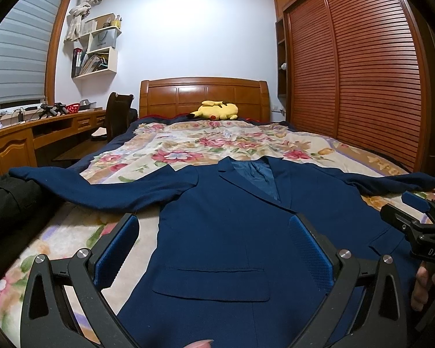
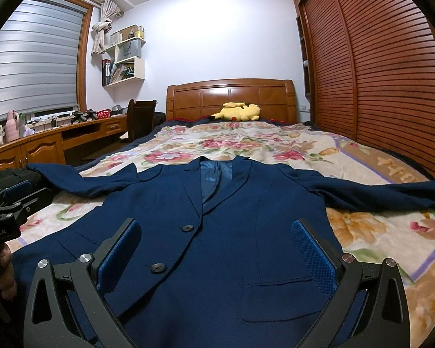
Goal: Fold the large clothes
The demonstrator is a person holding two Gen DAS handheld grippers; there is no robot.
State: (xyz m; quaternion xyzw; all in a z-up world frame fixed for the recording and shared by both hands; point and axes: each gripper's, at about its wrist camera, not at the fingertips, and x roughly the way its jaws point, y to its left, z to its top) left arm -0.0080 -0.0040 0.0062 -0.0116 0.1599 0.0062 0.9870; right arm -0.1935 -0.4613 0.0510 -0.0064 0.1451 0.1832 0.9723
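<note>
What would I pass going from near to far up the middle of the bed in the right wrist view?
right gripper → lower button → upper button → jacket collar → floral blanket → yellow plush toy → wooden headboard.

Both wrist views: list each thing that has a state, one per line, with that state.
Navy blazer: flat on the bed, front up, buttoned, sleeves spread, unfolded.
Left gripper: open, holding nothing.
Right gripper: open, holding nothing.
Floral blanket: spread over the bed.
Wardrobe doors: closed.
Window blind: lowered.
</note>
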